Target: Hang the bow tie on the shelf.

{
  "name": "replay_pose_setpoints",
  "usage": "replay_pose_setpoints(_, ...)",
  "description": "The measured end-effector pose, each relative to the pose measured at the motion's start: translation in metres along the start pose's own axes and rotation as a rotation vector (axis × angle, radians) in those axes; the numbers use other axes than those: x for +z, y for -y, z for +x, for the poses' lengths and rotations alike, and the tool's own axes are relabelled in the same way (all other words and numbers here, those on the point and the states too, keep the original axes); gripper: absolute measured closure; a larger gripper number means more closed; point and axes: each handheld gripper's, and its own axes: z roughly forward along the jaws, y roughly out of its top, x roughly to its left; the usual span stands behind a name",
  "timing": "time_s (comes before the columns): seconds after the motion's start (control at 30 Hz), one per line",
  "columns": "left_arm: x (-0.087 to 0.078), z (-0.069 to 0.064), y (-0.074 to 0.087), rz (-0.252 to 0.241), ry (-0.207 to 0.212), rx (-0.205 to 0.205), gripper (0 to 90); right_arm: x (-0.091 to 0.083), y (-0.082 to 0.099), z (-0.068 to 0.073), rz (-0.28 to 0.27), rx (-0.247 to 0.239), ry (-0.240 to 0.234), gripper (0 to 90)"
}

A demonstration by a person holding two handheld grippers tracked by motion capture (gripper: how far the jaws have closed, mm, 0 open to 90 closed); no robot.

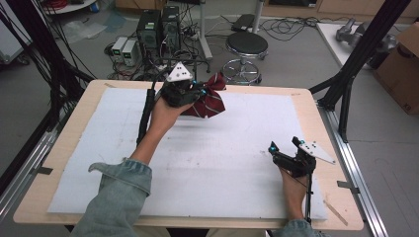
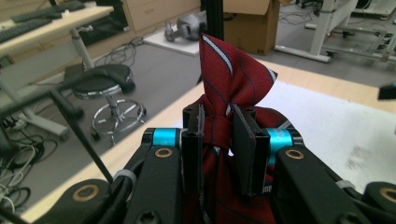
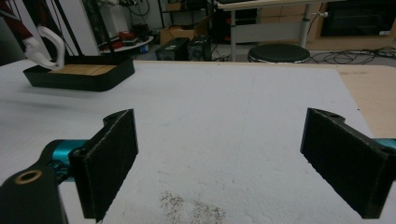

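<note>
A white mat (image 1: 207, 163) covers most of the wooden table (image 1: 316, 106), and past the table's far edge stand a black round stool (image 1: 246, 45) and two dark computer towers (image 1: 159, 28) among floor cables, with a cardboard box (image 1: 401, 69) beyond its right edge.

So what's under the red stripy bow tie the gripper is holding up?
Just the white mat on the table, in the high view. The bow tie hangs above it, pinched at its knot by the left gripper. That hand covers the spot beside it.
</note>
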Motion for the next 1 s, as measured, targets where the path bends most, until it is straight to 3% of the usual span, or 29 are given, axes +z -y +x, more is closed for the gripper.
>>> replay_pose_setpoints(0.3,0.014,0.020,-0.029,-0.036,-0.040,0.013,73.9,0.000,0.000,-0.001,-0.002,0.010,-0.003,10.2)
replay_pose_setpoints(0.57,0.030,0.027,-0.045,-0.024,-0.097,0.038,73.9,0.000,0.000,-0.001,-0.003,0.013,-0.003,10.2)
replay_pose_setpoints(0.87,0.042,0.041,-0.048,-0.044,-0.164,0.048,73.9,0.000,0.000,-0.002,-0.001,0.018,-0.005,10.2)
replay_pose_setpoints(1.0,0.049,0.046,-0.047,-0.064,-0.182,0.078,73.9,0.000,0.000,-0.002,-0.002,0.019,-0.005,10.2)
